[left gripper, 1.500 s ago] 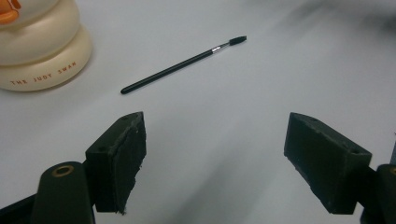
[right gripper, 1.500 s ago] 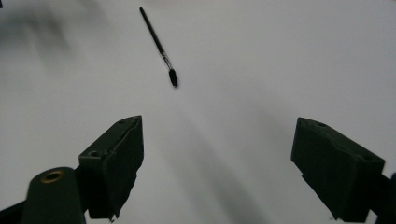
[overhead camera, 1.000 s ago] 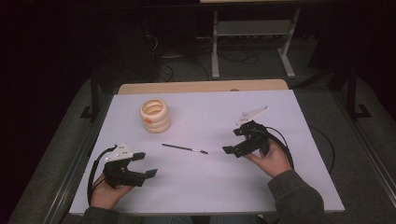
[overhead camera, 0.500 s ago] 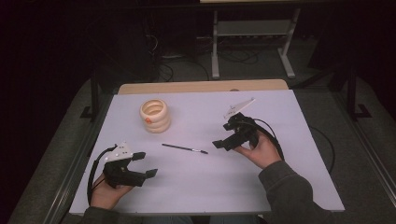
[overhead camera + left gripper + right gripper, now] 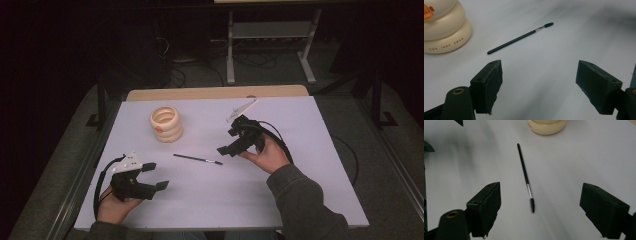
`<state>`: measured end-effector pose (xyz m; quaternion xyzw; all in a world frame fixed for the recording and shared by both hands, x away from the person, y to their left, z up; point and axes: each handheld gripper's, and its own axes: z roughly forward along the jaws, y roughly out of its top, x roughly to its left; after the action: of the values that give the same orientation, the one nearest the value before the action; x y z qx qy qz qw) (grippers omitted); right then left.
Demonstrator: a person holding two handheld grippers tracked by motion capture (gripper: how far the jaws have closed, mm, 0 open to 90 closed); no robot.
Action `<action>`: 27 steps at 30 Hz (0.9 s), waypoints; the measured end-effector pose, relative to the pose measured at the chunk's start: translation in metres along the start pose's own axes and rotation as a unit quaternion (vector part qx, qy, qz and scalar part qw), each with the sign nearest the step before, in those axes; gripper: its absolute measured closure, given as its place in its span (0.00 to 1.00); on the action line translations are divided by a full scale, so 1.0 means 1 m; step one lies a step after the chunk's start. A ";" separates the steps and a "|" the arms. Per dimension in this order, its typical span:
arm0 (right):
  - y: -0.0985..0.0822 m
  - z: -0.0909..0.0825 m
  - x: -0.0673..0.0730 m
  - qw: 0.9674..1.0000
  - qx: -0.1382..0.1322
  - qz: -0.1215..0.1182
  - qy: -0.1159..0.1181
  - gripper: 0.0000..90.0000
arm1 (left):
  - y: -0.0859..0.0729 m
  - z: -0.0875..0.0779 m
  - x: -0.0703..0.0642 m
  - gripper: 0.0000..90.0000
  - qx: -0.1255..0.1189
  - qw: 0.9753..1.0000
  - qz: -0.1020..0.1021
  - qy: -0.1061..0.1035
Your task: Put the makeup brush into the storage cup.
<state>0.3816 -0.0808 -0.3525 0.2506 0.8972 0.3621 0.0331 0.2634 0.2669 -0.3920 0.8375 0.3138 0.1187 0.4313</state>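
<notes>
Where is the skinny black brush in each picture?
High view: the brush lies mid-table, between the two grippers.
Left gripper view: upper middle, slanting, bristle tip at upper right.
Right gripper view: centre, nearly upright, bristles at the bottom.
Shared landmark: the cream ringed holder, beyond the brush's plain handle end in every view.

Lighting: my table [image 5: 210,200] is evenly lit from above; the room around it falls to near black. Shadows: soft and faint beneath my grippers. Glare: none on the white surface. Focus: the high view is slightly soft and grainy. In my gripper views the brush [image 5: 525,173] is sharp, my jaws are fairly clear, and streaky blur smears the far surface and corners.
</notes>
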 end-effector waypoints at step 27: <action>0.037 0.038 0.007 0.999 0.016 -0.041 0.013 0.22 | 0.001 -0.001 -0.001 0.24 -0.001 1.000 0.002 0.000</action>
<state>0.4000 -0.0308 -0.3548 0.2089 0.9127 0.3496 0.0324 0.2632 0.2664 -0.3903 0.8376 0.3116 0.1204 0.4321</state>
